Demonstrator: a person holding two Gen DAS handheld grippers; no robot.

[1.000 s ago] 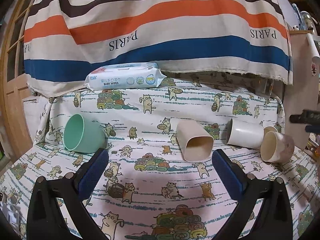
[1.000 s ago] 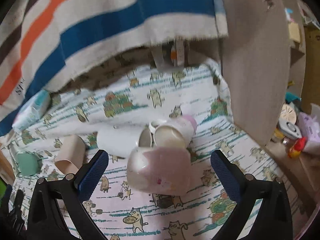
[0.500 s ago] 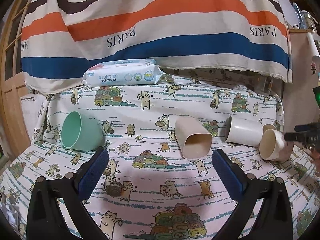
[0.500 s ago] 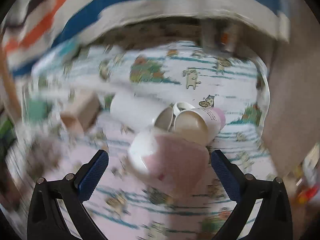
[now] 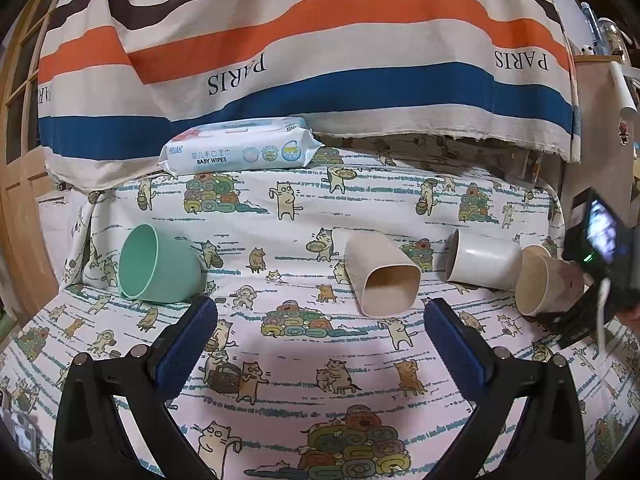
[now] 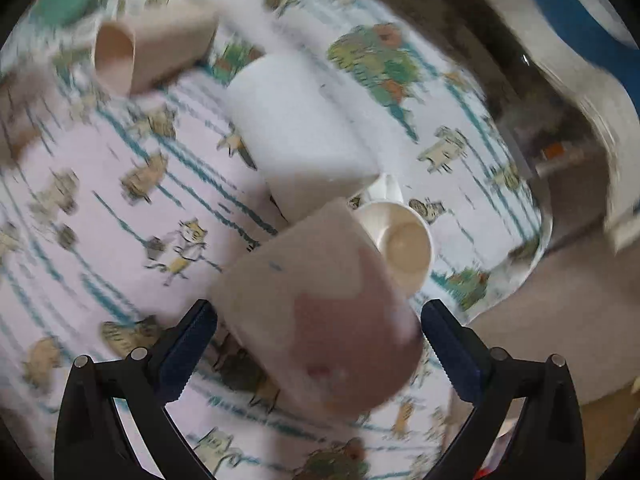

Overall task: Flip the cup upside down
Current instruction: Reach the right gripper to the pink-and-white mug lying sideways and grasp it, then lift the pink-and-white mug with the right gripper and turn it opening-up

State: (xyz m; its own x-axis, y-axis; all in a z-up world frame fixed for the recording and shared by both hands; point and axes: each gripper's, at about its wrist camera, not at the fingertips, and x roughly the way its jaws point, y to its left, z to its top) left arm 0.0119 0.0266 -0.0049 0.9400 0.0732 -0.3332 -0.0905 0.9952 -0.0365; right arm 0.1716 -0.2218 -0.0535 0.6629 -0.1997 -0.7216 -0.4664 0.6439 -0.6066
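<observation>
Several cups lie on their sides on the cat-print cloth [image 5: 300, 220]. In the left wrist view: a green cup [image 5: 158, 266], a beige square cup [image 5: 382, 276], a white cup [image 5: 482, 262] and a pink-and-cream cup [image 5: 548, 284] at the far right. My left gripper [image 5: 320, 340] is open and empty above the cloth, short of the cups. My right gripper [image 6: 319, 344] is open with its jaws on either side of the pink-and-cream cup [image 6: 320, 312], not closed on it. The right wrist view is blurred and tilted.
A pack of baby wipes [image 5: 240, 148] lies at the back under a striped hanging cloth [image 5: 300, 40]. A small cream cup [image 6: 400, 240] lies behind the pink one, beside the white cup [image 6: 300, 132]. The cloth's right edge [image 6: 532, 248] drops off close by.
My right gripper has rolled and moved in around the pink-and-cream cup, which now fills the space between the jaws. The left gripper has barely moved.
</observation>
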